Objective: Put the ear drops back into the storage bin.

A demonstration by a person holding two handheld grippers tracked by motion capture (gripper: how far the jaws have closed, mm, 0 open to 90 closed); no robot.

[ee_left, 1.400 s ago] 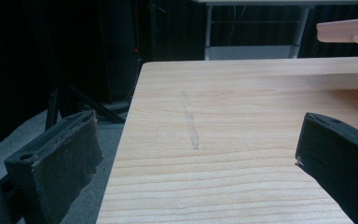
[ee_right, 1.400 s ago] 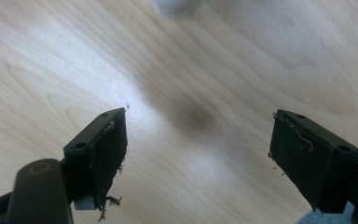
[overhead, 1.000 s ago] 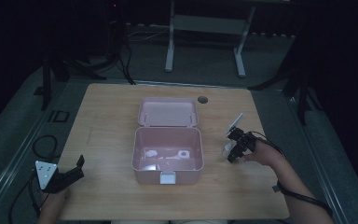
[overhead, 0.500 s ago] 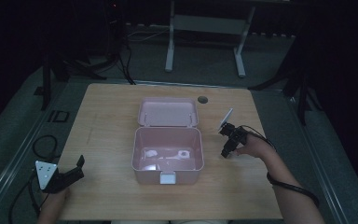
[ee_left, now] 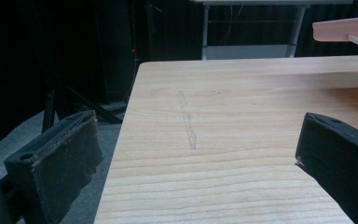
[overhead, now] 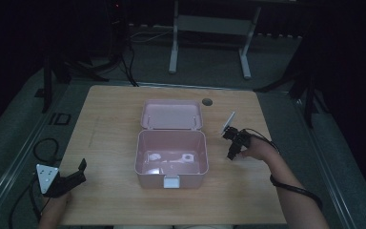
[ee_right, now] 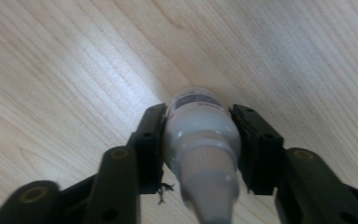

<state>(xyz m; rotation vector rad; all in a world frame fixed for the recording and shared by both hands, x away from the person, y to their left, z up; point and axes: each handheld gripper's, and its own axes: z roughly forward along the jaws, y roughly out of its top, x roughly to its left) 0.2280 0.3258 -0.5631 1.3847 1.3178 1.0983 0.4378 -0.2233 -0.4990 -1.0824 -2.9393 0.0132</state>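
— What's my right gripper [ee_right: 200,140] got?
— Its jaws have just closed on a small white bottle [ee_right: 199,128], on the table [overhead: 114,119] right of the open pink box [overhead: 171,152].
— And my left gripper [overhead: 66,180]?
— Jaws apart, holding nothing, near the table's corner.

I work in a dim lab or recording studio: bare wooden desk [overhead: 114,124], black curtains, metal stand legs [overhead: 209,43], cables [overhead: 43,148] on grey floor.

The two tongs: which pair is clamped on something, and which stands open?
The right tongs are clamped on a small white bottle, pads against both sides. The left tongs stand wide open over bare table.
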